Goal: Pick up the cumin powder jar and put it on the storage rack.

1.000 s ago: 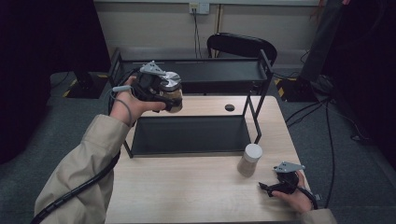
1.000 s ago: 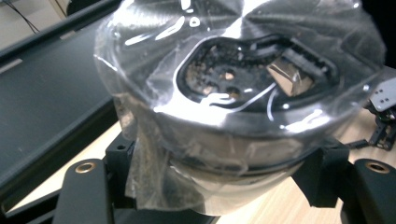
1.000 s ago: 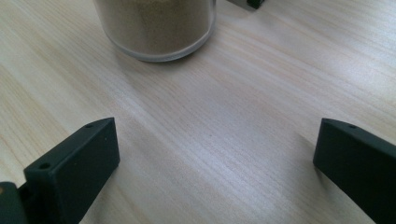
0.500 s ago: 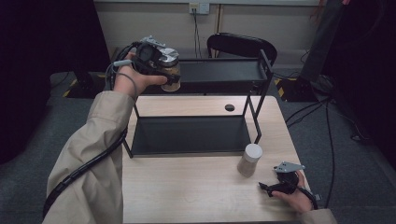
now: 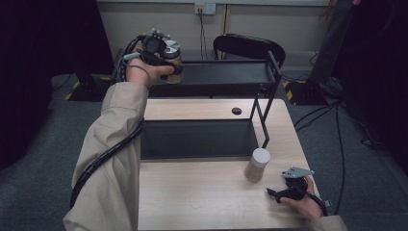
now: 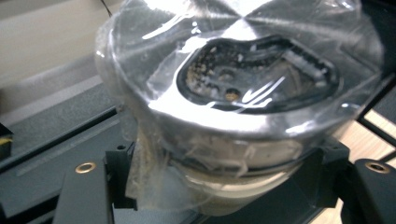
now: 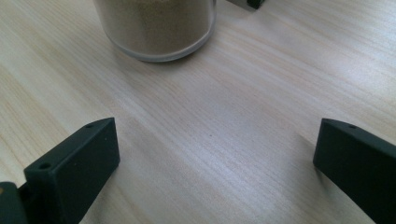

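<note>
My left gripper is shut on a glass jar with a silver shaker lid wrapped in clear film. It holds the jar up at the left end of the black rack's top shelf. In the left gripper view the jar sits between the two black jaws, lid toward the camera. A second jar with a white lid stands on the wooden table in front of the rack. My right gripper rests open on the table just right of it. The sand-coloured base of that jar lies ahead of the spread jaws.
The black two-tier metal rack has a lower tray across the table's middle. A round cable hole lies behind it. A black chair stands beyond the table. Bare wood stretches along the front edge.
My left gripper has carried the shaker jar up and farther back, from in front of the rack's top shelf to its left end. The right gripper has stayed in place.
</note>
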Motion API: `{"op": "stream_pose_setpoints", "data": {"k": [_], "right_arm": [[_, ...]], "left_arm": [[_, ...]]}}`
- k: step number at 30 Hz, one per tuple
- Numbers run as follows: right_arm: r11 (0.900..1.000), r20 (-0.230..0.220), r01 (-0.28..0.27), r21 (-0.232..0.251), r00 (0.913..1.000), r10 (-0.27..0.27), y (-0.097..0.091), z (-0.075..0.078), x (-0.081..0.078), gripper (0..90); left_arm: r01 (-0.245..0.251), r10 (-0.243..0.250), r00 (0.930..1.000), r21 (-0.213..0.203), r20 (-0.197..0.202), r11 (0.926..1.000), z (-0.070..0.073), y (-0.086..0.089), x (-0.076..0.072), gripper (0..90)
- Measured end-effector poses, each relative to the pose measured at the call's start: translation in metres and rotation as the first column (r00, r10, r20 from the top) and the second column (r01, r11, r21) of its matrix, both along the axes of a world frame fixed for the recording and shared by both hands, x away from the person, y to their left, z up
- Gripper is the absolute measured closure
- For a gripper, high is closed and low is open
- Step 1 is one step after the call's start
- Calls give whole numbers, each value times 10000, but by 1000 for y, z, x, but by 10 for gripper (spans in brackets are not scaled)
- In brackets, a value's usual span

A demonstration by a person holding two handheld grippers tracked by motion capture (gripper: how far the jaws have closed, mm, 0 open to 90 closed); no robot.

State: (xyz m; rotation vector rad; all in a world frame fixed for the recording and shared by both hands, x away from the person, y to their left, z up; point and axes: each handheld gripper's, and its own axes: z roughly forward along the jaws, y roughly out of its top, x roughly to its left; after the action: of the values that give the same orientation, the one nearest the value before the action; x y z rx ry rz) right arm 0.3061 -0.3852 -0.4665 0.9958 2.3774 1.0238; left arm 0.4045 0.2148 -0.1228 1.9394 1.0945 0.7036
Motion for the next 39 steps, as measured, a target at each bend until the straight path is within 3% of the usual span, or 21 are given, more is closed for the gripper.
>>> {"op": "stream_pose_setpoints", "data": {"k": [4,7,16,34,39], "right_arm": [[10000,-1,-7,2,10000,7,0,0,0,0],[10000,-2,-8,2,10000,8,0,0,0,0],[10000,-1,-9,3,10000,9,0,0,0,0],[10000,-2,-8,3,10000,8,0,0,0,0],[10000,-1,-14,2,10000,14,0,0,0,0]], "left_arm": [[-266,266,9996,-133,7,9996,-7,0,5,304],[-400,400,9992,-2,23,9992,-9,-1,8,304],[-325,325,9995,6,5,9995,-12,-3,12,304],[-692,693,9976,-308,19,9971,-18,-5,14,295],[-1005,1012,9947,-302,208,9945,-19,-7,9,201]]}}
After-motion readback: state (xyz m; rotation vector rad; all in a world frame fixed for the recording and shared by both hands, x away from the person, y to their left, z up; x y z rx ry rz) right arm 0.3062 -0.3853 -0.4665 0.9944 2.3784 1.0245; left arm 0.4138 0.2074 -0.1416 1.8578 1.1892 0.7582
